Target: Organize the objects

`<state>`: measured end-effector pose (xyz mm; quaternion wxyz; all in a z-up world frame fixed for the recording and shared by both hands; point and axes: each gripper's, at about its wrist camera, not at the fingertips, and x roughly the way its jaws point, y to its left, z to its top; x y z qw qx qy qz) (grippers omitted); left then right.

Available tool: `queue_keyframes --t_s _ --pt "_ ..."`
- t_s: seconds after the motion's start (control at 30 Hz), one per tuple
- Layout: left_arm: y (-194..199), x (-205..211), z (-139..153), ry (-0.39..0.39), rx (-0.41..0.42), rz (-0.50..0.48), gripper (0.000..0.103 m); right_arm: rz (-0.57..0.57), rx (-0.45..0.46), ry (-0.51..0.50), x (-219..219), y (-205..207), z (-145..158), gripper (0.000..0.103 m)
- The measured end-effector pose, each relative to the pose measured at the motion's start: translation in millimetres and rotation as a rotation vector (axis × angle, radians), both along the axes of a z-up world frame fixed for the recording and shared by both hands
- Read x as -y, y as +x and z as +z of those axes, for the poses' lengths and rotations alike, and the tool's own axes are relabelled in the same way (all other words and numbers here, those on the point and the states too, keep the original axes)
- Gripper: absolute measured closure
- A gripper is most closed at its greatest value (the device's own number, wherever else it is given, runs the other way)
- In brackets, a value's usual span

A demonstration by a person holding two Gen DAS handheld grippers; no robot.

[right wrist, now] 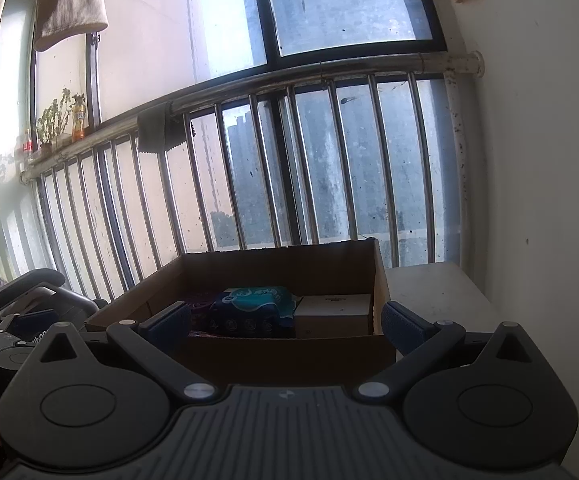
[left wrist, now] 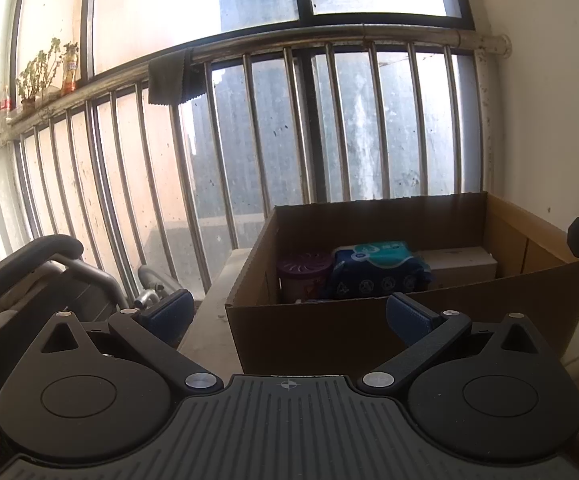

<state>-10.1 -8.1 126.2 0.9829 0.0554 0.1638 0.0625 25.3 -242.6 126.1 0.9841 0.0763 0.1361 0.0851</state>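
Landmark: cardboard box, open top, on a pale ledge below the window railing.

Box: corrugated and stiff, but probably too wide for either tool. If it has to move, I'd pinch a top edge of a side wall; walls likely flex.

Inside the box, left to right:
- round purple-lidded tub at the left wall. Rigid, likely smooth; grip across the body under the lid.
- blue-and-teal soft pack at the centre, touching the tub. Light, squashy, film wrap looks slippery; pinch a short end.
- white carton at the right wall. Stiff, flat faces, easiest hold.

Left gripper and right gripper: both spread wide, nothing held, both short of the box's near wall.
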Motion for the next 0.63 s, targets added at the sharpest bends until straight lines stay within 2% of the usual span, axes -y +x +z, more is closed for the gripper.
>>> queue_keyframes --t_s 0.63 --pt "-0.8 1.1 0.6 0.002 0.004 -0.009 0.000 0.005 0.005 -0.005 0.6 1.1 2.2 0.000"
